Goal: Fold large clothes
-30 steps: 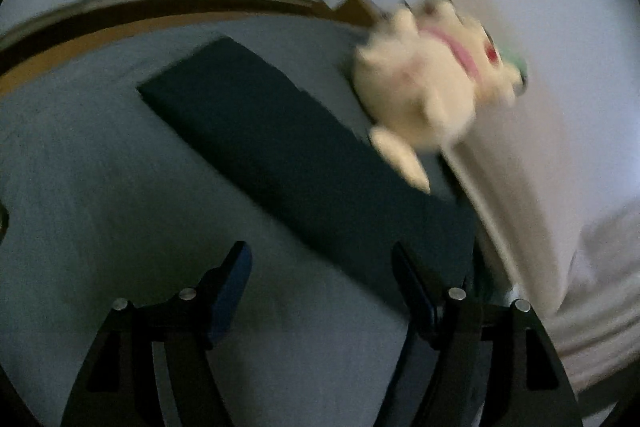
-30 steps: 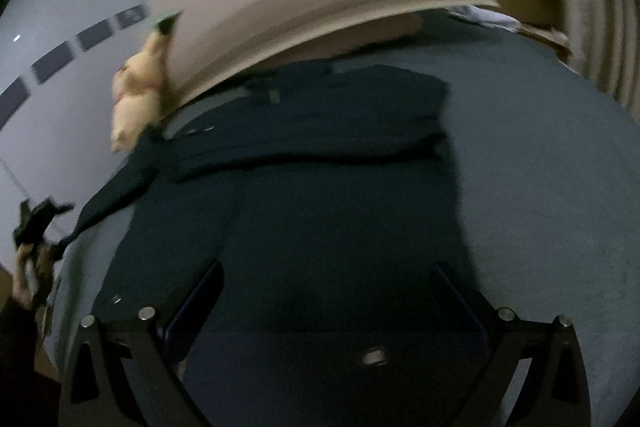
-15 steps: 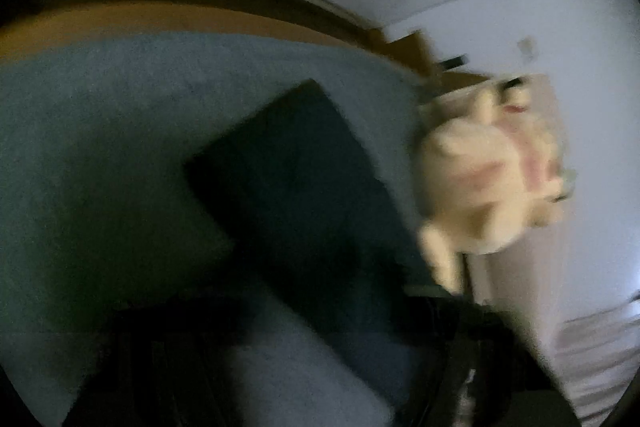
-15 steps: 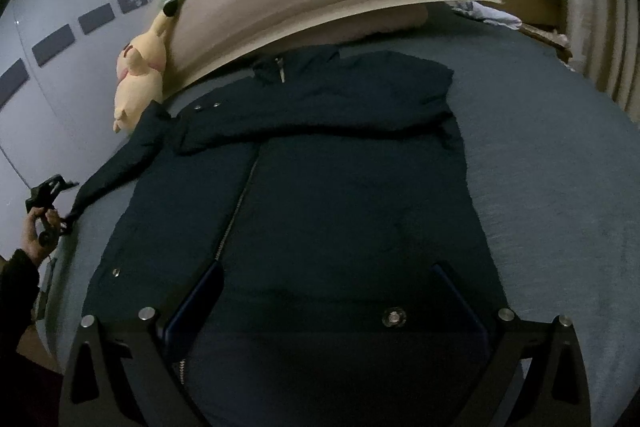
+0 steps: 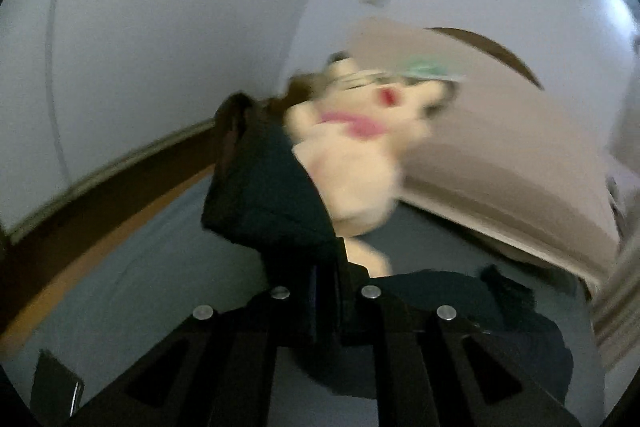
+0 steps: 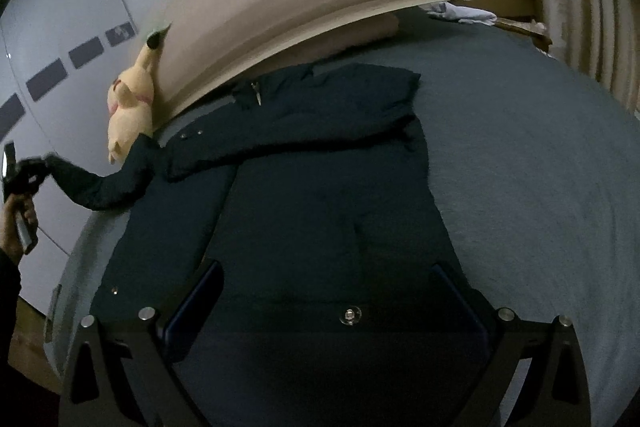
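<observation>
Left wrist view, blurred: left claw clamped on the dark navy sleeve, lifted before a cream plush toy. Right wrist view: right claw spread wide, empty, over the dark navy padded jacket lying flat on the grey bed; sleeve raised at left.

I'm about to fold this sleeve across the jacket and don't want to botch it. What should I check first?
1. Left gripper shut on the sleeve: ok, cuff is pinched and lifted.
2. Right gripper free: ok, open over the jacket hem, holding nothing.
3. Other sleeve already folded across the chest: ok.
4. Jacket body flat on the bed: ok.
5. Plush toy out of the sleeve's path: not ok, it sits right by the shoulder.
6. Grip depth on the cuff: cannot tell, left view is blurred.
</observation>
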`<state>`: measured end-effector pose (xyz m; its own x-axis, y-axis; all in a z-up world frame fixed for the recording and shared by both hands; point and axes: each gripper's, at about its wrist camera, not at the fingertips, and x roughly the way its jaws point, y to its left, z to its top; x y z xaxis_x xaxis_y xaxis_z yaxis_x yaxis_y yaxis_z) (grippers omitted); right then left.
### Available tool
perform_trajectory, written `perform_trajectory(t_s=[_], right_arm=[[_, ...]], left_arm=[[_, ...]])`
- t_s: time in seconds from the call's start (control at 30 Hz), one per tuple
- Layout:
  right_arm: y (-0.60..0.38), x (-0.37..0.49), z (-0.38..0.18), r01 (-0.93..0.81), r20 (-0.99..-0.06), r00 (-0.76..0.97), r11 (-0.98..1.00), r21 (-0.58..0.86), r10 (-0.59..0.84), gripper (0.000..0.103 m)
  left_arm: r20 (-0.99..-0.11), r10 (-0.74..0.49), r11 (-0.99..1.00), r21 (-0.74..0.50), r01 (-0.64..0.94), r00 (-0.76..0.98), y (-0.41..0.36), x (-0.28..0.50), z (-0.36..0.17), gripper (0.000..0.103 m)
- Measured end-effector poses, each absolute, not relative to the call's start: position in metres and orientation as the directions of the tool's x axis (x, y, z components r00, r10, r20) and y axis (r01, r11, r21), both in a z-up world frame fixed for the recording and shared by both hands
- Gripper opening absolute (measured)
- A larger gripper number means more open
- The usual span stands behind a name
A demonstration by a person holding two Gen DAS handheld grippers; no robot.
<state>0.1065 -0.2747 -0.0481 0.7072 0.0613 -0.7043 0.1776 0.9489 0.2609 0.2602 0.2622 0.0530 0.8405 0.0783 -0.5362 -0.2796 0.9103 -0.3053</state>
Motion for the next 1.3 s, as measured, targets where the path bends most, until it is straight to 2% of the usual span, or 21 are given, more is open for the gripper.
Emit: perform_trajectory(t_s=[0.13, 0.3, 0.43, 0.57, 0.7, 0.93, 1.07, 1.1, 1.13, 1.2, 1.23, 1.3], right_arm=[[-0.284, 0.099, -0.050, 0.192, -0.692, 0.719, 0.937, 0.292, 0.069, 0.103], [-0.301, 0.090, -0.050, 0.220, -0.667, 0.742, 0.913, 0.344, 0.073, 0.103], [-0.314, 0.085, -0.051, 0.237, -0.654, 0.752, 0.895, 0.377, 0.077, 0.103], [-0.325, 0.080, -0.050, 0.250, -0.645, 0.761, 0.886, 0.390, 0.069, 0.103], [-0.334, 0.077, -0.049, 0.261, -0.642, 0.764, 0.881, 0.396, 0.062, 0.103], [-0.335, 0.084, -0.042, 0.252, -0.644, 0.762, 0.885, 0.393, 0.069, 0.103], [-0.325, 0.089, -0.038, 0.222, -0.645, 0.759, 0.894, 0.388, 0.092, 0.103], [-0.322, 0.090, -0.036, 0.218, -0.646, 0.757, 0.898, 0.383, 0.092, 0.103], [-0.320, 0.092, -0.034, 0.212, -0.646, 0.758, 0.903, 0.375, 0.090, 0.103], [-0.315, 0.091, -0.027, 0.203, -0.642, 0.762, 0.909, 0.363, 0.086, 0.103], [-0.314, 0.090, -0.026, 0.203, -0.638, 0.765, 0.910, 0.361, 0.083, 0.103], [-0.314, 0.084, -0.021, 0.205, -0.632, 0.772, 0.913, 0.354, 0.072, 0.103]], left_arm=[[-0.510, 0.013, 0.959, -0.237, -0.155, 0.860, 0.189, 0.274, 0.079, 0.006], [-0.527, -0.078, 0.984, -0.176, -0.019, 0.846, 0.095, 0.297, 0.085, 0.005], [-0.584, -0.137, 0.989, -0.122, 0.081, 0.800, 0.025, 0.311, 0.065, 0.005], [-0.669, -0.145, 0.987, -0.044, 0.155, 0.729, -0.036, 0.326, 0.026, 0.005], [-0.742, -0.083, 0.978, 0.068, 0.198, 0.665, -0.069, 0.335, -0.008, 0.006], [-0.786, -0.087, 0.971, 0.071, 0.229, 0.612, -0.066, 0.329, -0.014, 0.010], [-0.806, -0.131, 0.969, 0.018, 0.245, 0.578, -0.063, 0.333, -0.010, 0.014], [-0.815, -0.139, 0.968, 0.008, 0.251, 0.563, -0.063, 0.329, -0.010, 0.017], [-0.831, -0.150, 0.965, -0.005, 0.262, 0.536, -0.066, 0.327, -0.011, 0.025], [-0.840, -0.186, 0.959, -0.042, 0.281, 0.509, -0.071, 0.328, -0.014, 0.065], [-0.829, -0.224, 0.954, -0.080, 0.288, 0.512, -0.074, 0.327, -0.013, 0.078], [-0.809, -0.269, 0.946, -0.119, 0.302, 0.522, -0.080, 0.324, -0.006, 0.078]])
